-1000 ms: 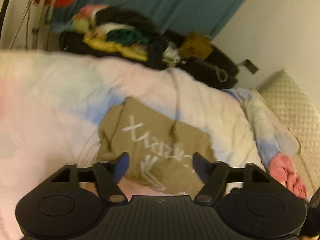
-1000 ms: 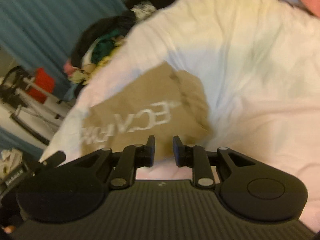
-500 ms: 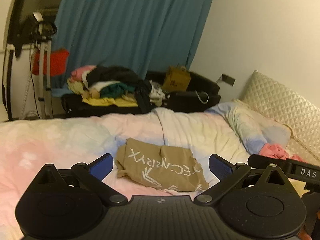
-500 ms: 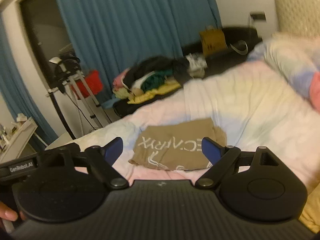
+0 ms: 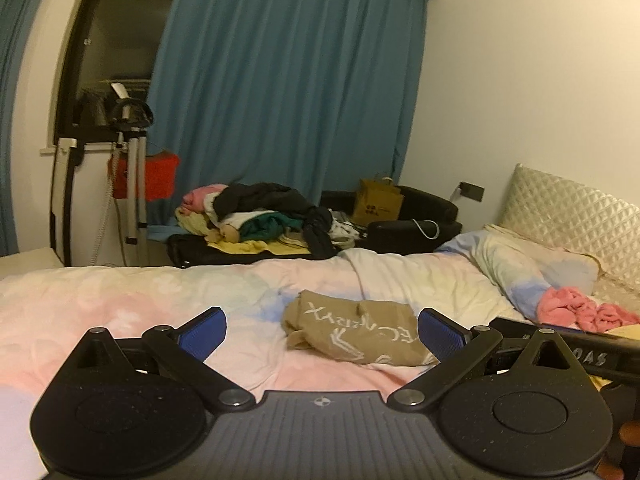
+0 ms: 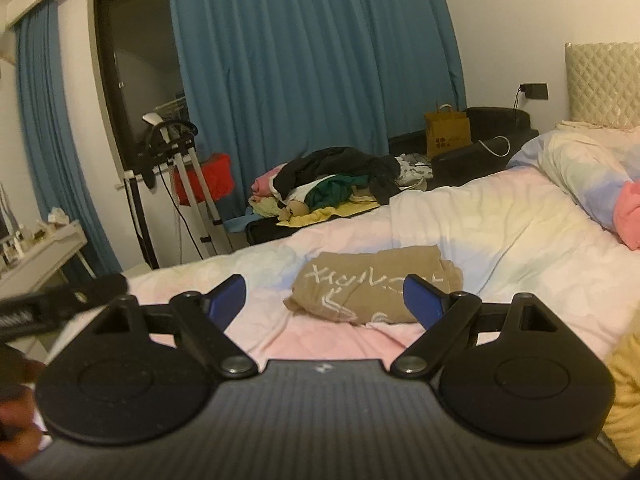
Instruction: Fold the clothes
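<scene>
A tan shirt (image 5: 360, 332) (image 6: 372, 284) with white lettering lies folded in a compact bundle on the pastel duvet (image 5: 120, 304) (image 6: 500, 216). My left gripper (image 5: 322, 324) hovers back from it, its blue pads spread wide with nothing between them. My right gripper (image 6: 324, 288) is likewise held off the shirt, open and empty. The shirt shows through the gap of each gripper but sits well beyond the fingertips. Part of the right tool (image 5: 560, 348) shows at the right of the left wrist view. The left tool (image 6: 60, 300) shows at the left of the right wrist view.
A pile of mixed clothes (image 5: 260, 216) (image 6: 332, 184) lies on a black couch beyond the bed. A pillow (image 5: 532, 272) and a pink cloth (image 5: 580, 308) are at the bed's right, a tripod (image 5: 132, 176) at the left. Yellow fabric (image 6: 624, 392) is near the right tool.
Both grippers have drawn back and up from the tan shirt and levelled out. Their jaws have spread from narrow to wide. The shirt stays folded on the duvet.
</scene>
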`<state>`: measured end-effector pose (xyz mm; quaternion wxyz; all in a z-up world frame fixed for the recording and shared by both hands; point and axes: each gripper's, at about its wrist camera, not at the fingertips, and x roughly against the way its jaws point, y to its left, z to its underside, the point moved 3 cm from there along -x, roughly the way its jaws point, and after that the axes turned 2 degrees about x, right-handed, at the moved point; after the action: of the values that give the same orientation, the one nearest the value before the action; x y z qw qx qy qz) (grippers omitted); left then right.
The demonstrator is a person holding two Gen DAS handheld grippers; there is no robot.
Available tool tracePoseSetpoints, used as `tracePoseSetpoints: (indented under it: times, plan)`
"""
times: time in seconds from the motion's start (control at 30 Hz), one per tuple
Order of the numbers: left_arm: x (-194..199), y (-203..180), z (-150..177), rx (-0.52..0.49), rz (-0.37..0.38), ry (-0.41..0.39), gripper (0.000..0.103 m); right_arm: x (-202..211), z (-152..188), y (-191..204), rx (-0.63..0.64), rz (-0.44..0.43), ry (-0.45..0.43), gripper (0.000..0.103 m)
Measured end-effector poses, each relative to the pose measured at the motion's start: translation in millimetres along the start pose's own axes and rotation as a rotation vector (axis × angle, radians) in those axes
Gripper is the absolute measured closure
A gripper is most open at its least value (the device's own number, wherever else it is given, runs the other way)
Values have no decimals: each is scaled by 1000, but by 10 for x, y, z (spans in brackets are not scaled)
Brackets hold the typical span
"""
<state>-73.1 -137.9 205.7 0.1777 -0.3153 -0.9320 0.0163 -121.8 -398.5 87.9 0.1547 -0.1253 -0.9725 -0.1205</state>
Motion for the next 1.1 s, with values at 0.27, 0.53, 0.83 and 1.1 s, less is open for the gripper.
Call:
tracePoseSetpoints:
  times: [0.27, 0.53, 0.83, 1.1]
  plan:
    - [100, 144, 297, -22, -47, -13, 0, -201, 338, 92, 27, 43, -3, 16]
    - [15, 259, 498, -33, -81, -5, 0, -340, 467, 180, 65, 63, -33, 16]
    - [41, 348, 524, -23, -109, -34, 0, -461, 583, 215, 64, 71, -39, 16]
    - [46, 353, 530, -25, -123, -27, 0, -483, 624, 266, 97, 75, -34, 16]
